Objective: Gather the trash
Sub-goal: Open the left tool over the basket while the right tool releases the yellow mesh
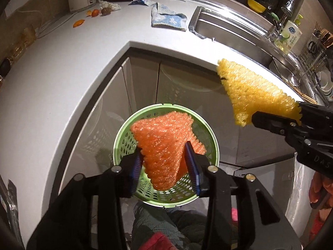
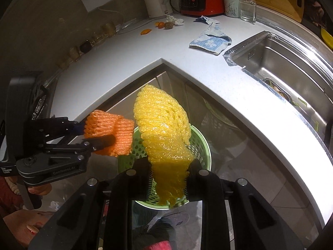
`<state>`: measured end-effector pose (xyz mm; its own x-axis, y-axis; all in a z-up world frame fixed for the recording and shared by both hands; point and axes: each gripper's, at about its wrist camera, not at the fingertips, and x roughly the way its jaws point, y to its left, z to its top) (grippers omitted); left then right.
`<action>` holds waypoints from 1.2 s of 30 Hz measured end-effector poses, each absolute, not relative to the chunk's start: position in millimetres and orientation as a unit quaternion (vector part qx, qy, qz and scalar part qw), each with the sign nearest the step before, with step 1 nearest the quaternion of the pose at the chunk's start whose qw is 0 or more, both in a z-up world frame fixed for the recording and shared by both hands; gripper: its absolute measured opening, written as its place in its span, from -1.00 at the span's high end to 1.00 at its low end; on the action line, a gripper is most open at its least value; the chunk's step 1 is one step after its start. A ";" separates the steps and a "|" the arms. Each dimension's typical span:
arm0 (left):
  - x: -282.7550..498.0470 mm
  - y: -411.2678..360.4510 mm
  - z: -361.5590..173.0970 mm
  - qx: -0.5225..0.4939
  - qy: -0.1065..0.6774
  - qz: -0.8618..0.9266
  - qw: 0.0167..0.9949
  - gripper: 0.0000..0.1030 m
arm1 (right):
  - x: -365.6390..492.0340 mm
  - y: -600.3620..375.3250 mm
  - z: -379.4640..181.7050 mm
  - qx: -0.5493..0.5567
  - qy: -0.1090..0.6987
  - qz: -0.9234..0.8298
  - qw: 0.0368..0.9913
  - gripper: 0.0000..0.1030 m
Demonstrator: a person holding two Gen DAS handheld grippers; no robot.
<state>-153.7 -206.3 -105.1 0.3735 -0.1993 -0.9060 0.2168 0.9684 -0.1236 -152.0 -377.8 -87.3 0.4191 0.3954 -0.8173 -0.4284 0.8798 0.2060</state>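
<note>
Over one green basket [image 1: 124, 133] on the floor I hold two foam nets — my left gripper [image 1: 164, 162] spread loosely around the orange net [image 1: 164, 141], my right gripper [image 2: 168, 179] pinching the yellow net [image 2: 164, 125]; one cloth [image 1: 166, 17] lies on the counter [image 1: 62, 79].

"GenRobot.AI" is moulded on the left gripper [image 2: 100, 143] body, seen from the right wrist. "DAS" reads on the right gripper [image 1: 270, 123] housing. The soap bottle [image 1: 290, 36] beside the sink [image 1: 229, 27] carries a label, unreadable.
</note>
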 end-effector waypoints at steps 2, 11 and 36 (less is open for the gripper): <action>-152.8 -207.4 -118.9 0.008 0.557 -0.124 0.821 -0.25 | -153.0 -380.4 -90.4 -0.015 0.484 0.240 0.841 0.53; -154.7 -203.8 -136.2 -0.022 0.579 -0.135 0.804 -0.59 | -157.1 -387.2 -101.4 -0.010 0.500 0.226 0.836 0.52; -175.5 -134.8 -56.8 -0.013 0.500 0.000 0.866 -0.78 | -154.2 -351.9 -130.1 -0.017 0.493 0.255 0.831 -0.90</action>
<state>-175.5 -134.8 -56.8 0.4998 -0.0130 -0.8660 -0.0133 0.9997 -0.0227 -154.2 -351.9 -130.1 0.3829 0.4074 -0.8291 -0.4416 0.8690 0.2231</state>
